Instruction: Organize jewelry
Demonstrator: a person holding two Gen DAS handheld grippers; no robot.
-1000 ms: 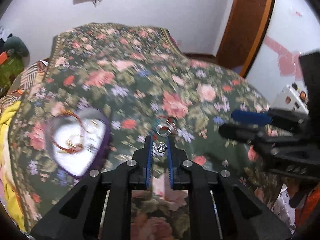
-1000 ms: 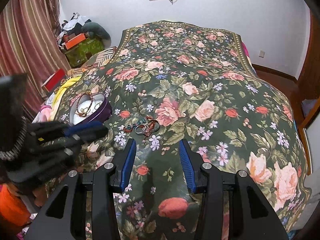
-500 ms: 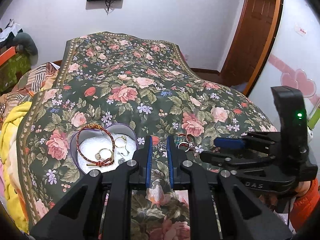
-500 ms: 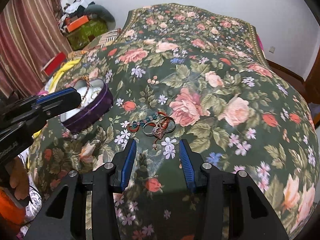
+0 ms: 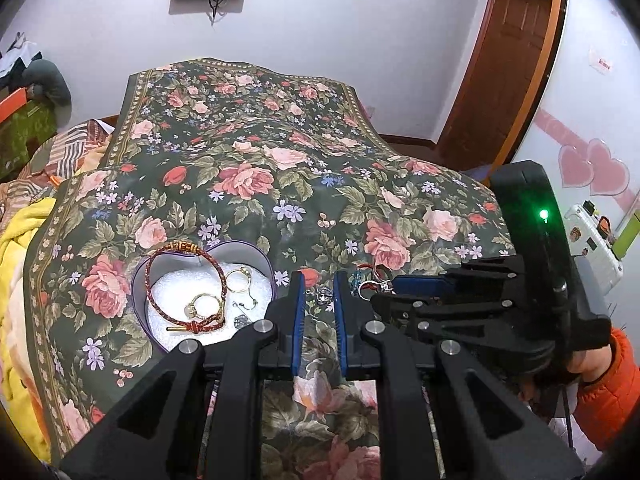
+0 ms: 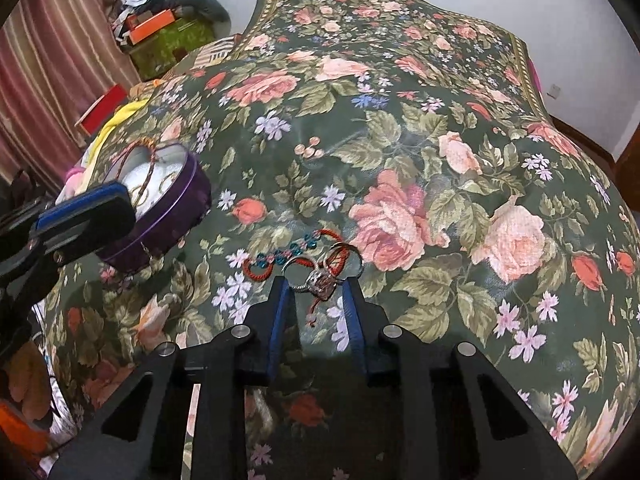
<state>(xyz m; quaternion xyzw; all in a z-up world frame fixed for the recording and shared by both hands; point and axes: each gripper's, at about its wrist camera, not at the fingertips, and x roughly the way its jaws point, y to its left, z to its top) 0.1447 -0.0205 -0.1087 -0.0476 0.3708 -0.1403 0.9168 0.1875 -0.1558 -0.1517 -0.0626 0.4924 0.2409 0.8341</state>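
Observation:
A purple heart-shaped box [image 5: 141, 280] with a white lining stands on the floral bedspread [image 5: 260, 184]. It holds a red braided bracelet [image 5: 154, 300] and gold rings [image 5: 204, 305]. My left gripper [image 5: 317, 280] hangs just right of the box, jaws narrowly parted, with a small silver piece [image 5: 323, 295] seen between the tips; contact is unclear. My right gripper [image 6: 316, 282] is open, low over a heap of silver rings [image 6: 320, 278] and a red cord bracelet with teal beads [image 6: 280, 258]. The box [image 6: 168, 216] lies to its left.
The right gripper's body [image 5: 500, 304] sits close beside the left one. The left gripper's fingers [image 6: 80, 220] reach in front of the box in the right wrist view. A yellow blanket [image 5: 16, 248] and clutter [image 6: 160, 28] lie off the bed's left side. A door [image 5: 508, 60] stands at the right.
My right gripper has moved down and forward onto the heap of rings, and its jaws have narrowed. My left gripper has lifted and steadied beside the box.

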